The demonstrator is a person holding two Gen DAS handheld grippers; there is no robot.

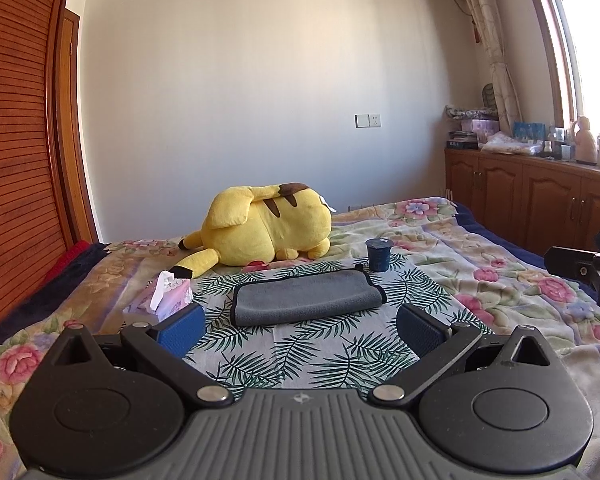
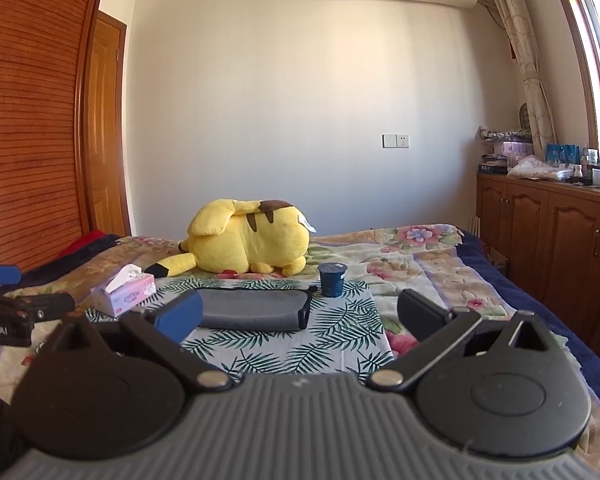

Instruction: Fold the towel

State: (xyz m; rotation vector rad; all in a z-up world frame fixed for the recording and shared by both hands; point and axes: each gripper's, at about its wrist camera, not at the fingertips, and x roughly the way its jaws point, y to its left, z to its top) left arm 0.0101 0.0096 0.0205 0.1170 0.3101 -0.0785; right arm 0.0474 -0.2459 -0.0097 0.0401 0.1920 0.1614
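A grey towel (image 1: 306, 298) with a black hem lies folded in a flat rectangle on a palm-leaf cloth (image 1: 300, 352) on the bed. It also shows in the right wrist view (image 2: 252, 308). My left gripper (image 1: 300, 326) is open and empty, hovering just in front of the towel without touching it. My right gripper (image 2: 300, 316) is open and empty, in front of the towel's right end, its left finger overlapping the towel in view. The right gripper's body shows at the right edge of the left wrist view (image 1: 588, 268).
A yellow plush toy (image 1: 260, 232) lies behind the towel. A dark blue cup (image 1: 379, 254) stands at the towel's far right. A pink tissue box (image 1: 168, 298) sits to the left. Wooden cabinets (image 1: 540, 196) run along the right; a wooden wardrobe (image 1: 16, 160) stands on the left.
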